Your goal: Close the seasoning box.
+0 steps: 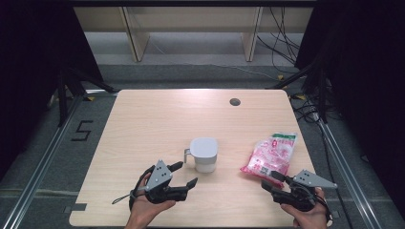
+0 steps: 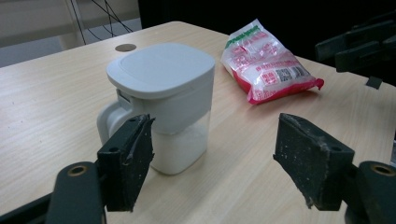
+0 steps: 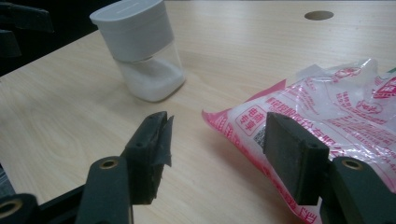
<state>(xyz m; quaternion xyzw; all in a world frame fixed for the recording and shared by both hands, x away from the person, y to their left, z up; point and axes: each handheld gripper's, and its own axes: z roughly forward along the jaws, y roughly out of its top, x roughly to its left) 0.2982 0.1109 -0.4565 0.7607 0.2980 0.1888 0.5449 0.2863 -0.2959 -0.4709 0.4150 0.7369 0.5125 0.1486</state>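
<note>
In the lower left of the high view my left gripper [image 1: 187, 175] has its jaws spread with nothing between them, just short of the white lidded container [image 1: 204, 154] that stands upright in the lower middle of the table [image 1: 157, 119] (handle turned toward that gripper, white powder in its clear base). In the lower right, my right gripper [image 1: 270, 181] is also parted and grasps nothing, its tips right at the near corner of the pink-and-white bag [image 1: 270, 153], which lies flat, well apart from the container.
</note>
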